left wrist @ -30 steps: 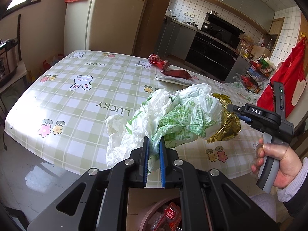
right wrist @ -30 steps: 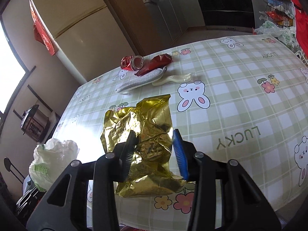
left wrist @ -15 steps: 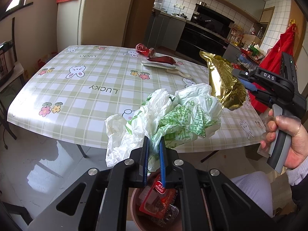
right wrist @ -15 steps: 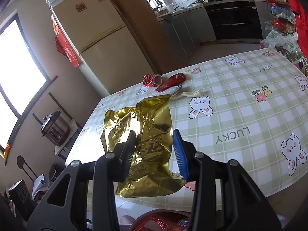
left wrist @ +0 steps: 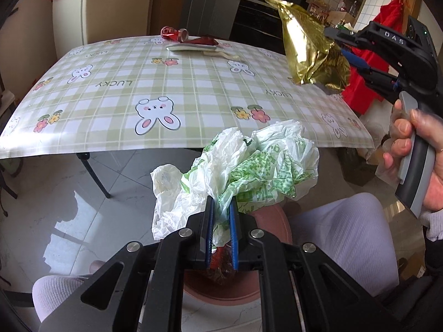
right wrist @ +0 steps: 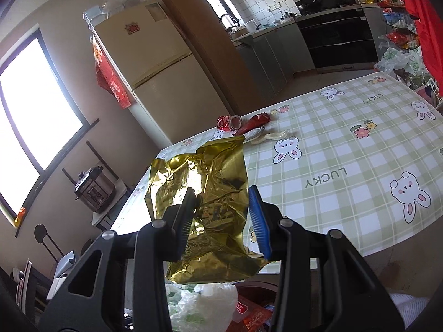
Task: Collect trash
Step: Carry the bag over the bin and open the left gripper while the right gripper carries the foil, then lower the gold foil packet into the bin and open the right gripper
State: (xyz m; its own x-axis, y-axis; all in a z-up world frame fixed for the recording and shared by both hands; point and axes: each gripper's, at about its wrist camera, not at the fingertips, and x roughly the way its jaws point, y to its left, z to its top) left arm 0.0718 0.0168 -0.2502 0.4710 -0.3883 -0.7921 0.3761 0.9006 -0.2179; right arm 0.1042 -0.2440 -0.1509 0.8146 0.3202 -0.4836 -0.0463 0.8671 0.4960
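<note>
**Two pieces of trash held over the bin, more left on the table**

Legible writing: "DAS" on the body of the right gripper [left wrist: 336, 52]; "LUCKY" printed repeatedly on the checked tablecloth [left wrist: 116, 63], among rabbit and flower motifs. Green print on the white plastic bag [left wrist: 249, 171] is too crumpled to read.

The left gripper [left wrist: 221, 221] has its blue pads nearly together, clamped on a twisted neck of the plastic bag. The bag is white with green pattern, bunched, off the table and directly above the brown round bin [left wrist: 271, 221] on the floor.

The right gripper is clamped on a crumpled gold foil wrapper [right wrist: 205, 202], its jaws partly apart with the foil filling the gap. The wrapper hangs in the air over the table's near edge.

At the far side of the table lie a crushed red can [left wrist: 174, 32], a red wrapper [left wrist: 203, 40] and a pale flat item that cannot be identified.

Bin contents are mostly hidden; only red packaging [right wrist: 253, 314] shows. The person's hand [left wrist: 415, 155] is cut off at the frame edge.
</note>
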